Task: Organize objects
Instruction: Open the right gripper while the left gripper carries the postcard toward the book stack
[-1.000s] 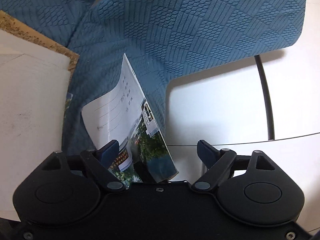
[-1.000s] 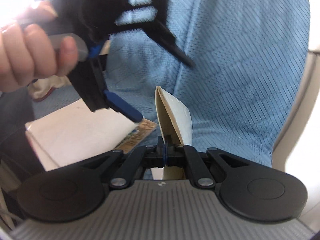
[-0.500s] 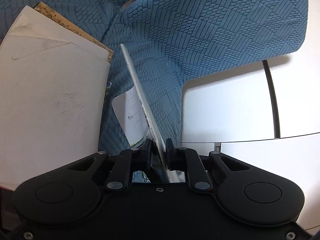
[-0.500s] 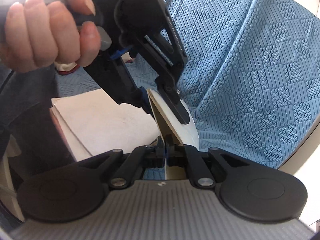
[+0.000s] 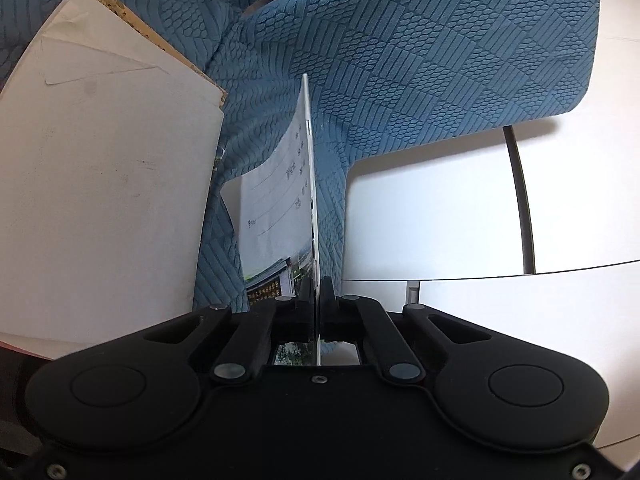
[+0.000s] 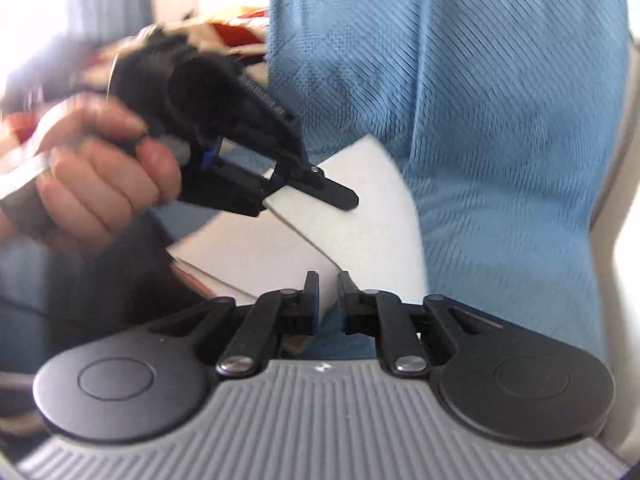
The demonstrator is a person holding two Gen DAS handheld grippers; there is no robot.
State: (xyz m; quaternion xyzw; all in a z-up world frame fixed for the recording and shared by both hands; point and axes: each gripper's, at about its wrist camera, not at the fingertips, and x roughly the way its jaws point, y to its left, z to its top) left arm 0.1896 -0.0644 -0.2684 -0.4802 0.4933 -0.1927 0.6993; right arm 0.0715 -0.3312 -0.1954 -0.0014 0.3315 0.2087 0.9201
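Note:
A thin booklet (image 5: pixel 276 200) with ruled lines and a photo at its foot stands edge-on in the left wrist view. My left gripper (image 5: pixel 318 284) is shut on its lower edge. In the right wrist view a hand (image 6: pixel 104 176) holds that left gripper (image 6: pixel 340 200), clamped on the booklet's white back (image 6: pixel 372 208). My right gripper (image 6: pixel 328 280) sits just below the booklet. Its jaws are opening, with a narrow gap, and the pads do not press on the paper. The booklet's lowest corner hangs just above that gap.
A large white book (image 5: pixel 108 184) lies on a stack to the left, on the blue quilted sofa cover (image 5: pixel 400 60). A white surface (image 5: pixel 432 208) with a dark seam borders the sofa on the right. The blue cushion (image 6: pixel 500 120) fills the right wrist view.
My left gripper went from wide open to shut on the booklet, which now stands edge-on. My right gripper was shut on it and has parted its jaws and drawn back.

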